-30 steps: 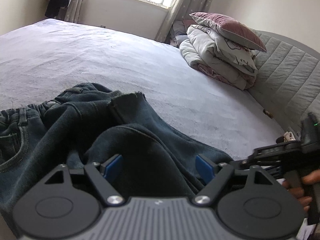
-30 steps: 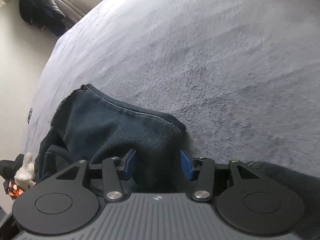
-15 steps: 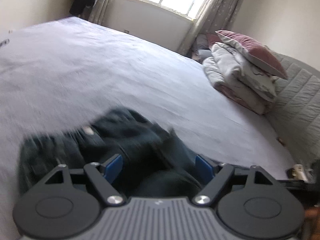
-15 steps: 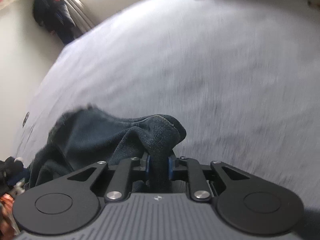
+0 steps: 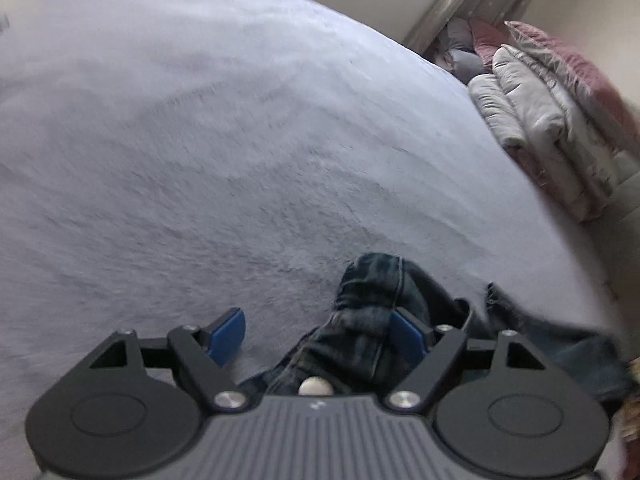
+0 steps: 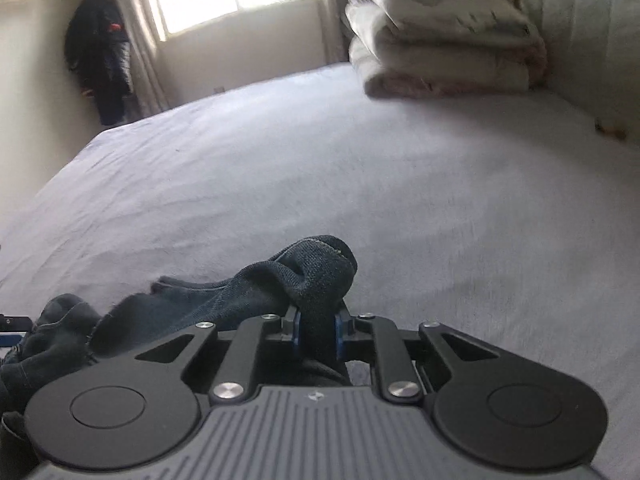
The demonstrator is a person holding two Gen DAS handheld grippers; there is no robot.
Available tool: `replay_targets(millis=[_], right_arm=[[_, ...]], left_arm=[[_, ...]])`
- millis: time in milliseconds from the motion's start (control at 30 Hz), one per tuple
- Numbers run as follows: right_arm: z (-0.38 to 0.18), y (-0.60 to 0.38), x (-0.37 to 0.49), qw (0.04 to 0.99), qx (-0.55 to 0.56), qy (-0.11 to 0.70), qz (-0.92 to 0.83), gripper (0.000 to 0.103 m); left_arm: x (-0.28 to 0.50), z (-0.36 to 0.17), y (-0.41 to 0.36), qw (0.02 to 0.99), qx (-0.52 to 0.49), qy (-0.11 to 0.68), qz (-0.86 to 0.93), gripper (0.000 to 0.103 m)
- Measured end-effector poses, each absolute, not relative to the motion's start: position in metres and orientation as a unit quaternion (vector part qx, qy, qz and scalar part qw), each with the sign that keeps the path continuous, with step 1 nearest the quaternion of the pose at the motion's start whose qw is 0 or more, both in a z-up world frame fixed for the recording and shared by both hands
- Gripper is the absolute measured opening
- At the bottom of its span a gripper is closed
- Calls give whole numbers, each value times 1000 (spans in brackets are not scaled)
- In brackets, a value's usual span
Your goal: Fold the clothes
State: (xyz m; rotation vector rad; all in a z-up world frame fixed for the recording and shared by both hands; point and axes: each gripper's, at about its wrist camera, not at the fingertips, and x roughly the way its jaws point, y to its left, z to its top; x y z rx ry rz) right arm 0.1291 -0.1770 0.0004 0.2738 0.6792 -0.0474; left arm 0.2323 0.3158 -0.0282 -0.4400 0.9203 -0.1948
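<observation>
Right wrist view showed the right tongs (image 6: 316, 332), which had just been closing, clenched on a jeans (image 6: 308, 268) hem at lower centre, above the bed (image 6: 400, 184). Left tongs (image 5: 316, 334) gaped, waistband between them, ungripped. Likely next: pinch it and spread them.

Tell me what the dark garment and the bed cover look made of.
Dark jeans: looks like dark blue denim, matte, with a woven grain, contrast stitching and a pale button. Bed cover: pale lilac-grey, matte, seemingly a soft brushed or short-pile fabric, though blur leaves that open.
</observation>
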Motion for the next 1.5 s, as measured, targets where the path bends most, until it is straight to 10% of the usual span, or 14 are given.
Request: replay_targets(millis=[167,267,600,933,1500], right_arm=[[-17,-188,119,923,150,354,-8,17],[-21,-190,111,923,150,355,2,17],[-16,-181,106,935,133,329,-1,17],[40,-142,165,979,19,203,-13,16],[-31,-150,231,954,27,297,-38,21]], left_arm=[[251,-42,314,852,-240,442,-148,77],[257,-48,307,837,-262,449,-171,44],[214,-16,264,921,-183,336,-70,13],[198,29,273,960,-178,202,74,11],[233,-35,282,946,-136,259,141,26]])
